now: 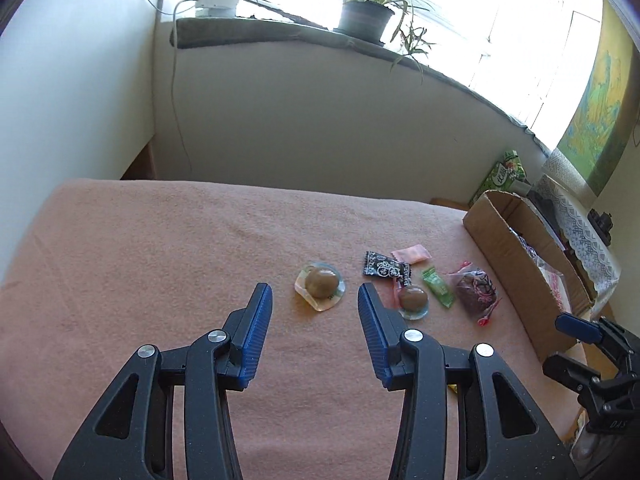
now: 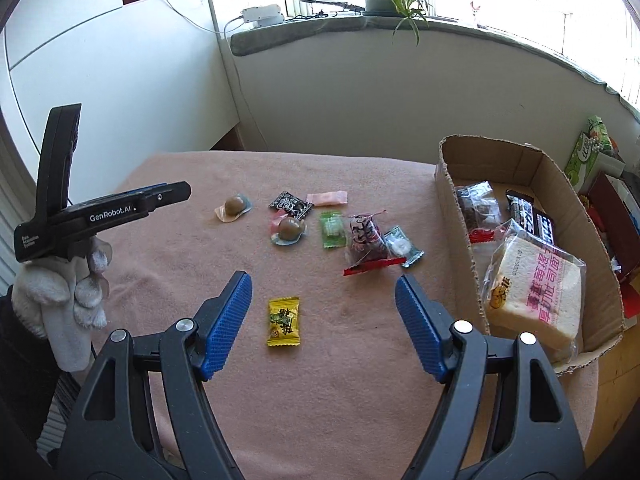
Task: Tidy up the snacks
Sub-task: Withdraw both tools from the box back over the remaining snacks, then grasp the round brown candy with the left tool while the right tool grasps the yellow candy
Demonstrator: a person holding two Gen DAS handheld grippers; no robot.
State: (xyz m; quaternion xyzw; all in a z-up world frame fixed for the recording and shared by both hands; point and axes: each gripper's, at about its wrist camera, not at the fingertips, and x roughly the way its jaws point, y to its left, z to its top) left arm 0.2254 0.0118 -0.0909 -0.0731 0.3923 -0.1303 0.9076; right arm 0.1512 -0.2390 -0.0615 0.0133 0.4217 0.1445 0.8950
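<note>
Several small snacks lie on a pink cloth-covered table [image 2: 340, 380]. Straight ahead of my left gripper [image 1: 316, 294] sits a brown round sweet in clear wrap [image 1: 319, 285]; the jaws are open with nothing between them. A second brown sweet [image 1: 413, 300], a black packet [image 1: 385, 269], a pink packet [image 1: 412, 253], a green candy [image 1: 439, 287] and a dark red-tied bag [image 1: 476, 290] lie to its right. My right gripper [image 2: 324, 284] is open above a yellow candy [image 2: 283, 321], not touching it. A cardboard box [image 2: 456, 216] on the right holds a bread pack [image 2: 532, 292] and dark packets.
A gloved hand [image 2: 68, 292] holds the left gripper at the left of the right wrist view. A wall and a sill with a potted plant [image 1: 366, 12] rise behind the table. Green and red boxes [image 2: 592, 152] stand right of the cardboard box. A teal-wrapped candy [image 2: 402, 246] lies near the bag.
</note>
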